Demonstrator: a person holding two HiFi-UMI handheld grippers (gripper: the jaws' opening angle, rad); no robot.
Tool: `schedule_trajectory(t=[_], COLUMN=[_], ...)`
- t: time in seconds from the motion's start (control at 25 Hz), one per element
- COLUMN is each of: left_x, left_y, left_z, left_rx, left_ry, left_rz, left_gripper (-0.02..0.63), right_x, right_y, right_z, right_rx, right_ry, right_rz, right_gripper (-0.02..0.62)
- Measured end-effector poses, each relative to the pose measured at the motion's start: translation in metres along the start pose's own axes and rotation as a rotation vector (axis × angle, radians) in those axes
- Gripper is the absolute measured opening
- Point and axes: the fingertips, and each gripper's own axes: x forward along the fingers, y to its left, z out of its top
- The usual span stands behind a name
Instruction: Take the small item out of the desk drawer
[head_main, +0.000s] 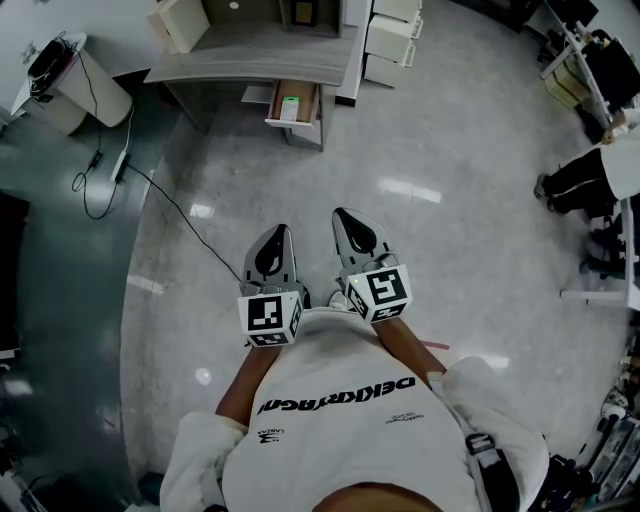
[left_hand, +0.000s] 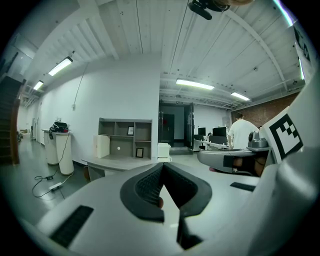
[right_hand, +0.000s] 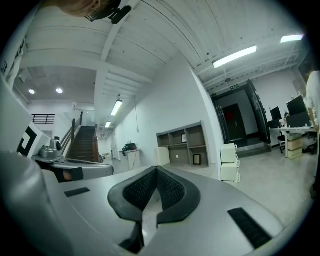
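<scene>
- Left gripper (head_main: 278, 240) and right gripper (head_main: 350, 225) sit closed, empty, near our chest.
- Arriving shut at the distant open drawer (head_main: 312, 104), we could knock the small item (head_main: 290, 107) aside.

The white shirt (head_main: 340, 430) carries one big black word on the chest: it begins with "DEKK", and the other letters I cannot read for sure. The two small prints beside it are too small to read
</scene>
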Motion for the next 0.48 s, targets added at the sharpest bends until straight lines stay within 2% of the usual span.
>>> schedule_trajectory(t=[0.32,0.48], left_x=[0.028,0.059], left_y=[0.018,0.03], left_z=[-0.015,-0.025], left_rx=[-0.017,-0.033], left_ry=[0.035,0.063], left_rz=[0.0,-0.013], left_gripper=[0.015,0.015], right_x=[0.035,0.064], right_y=[-0.007,-0.031], right_z=[-0.014,-0.018], right_rx=[0.037,0.045], right_ry=[0.022,0.051], right_rz=[0.014,-0.012], right_gripper=[0.031,0.031])
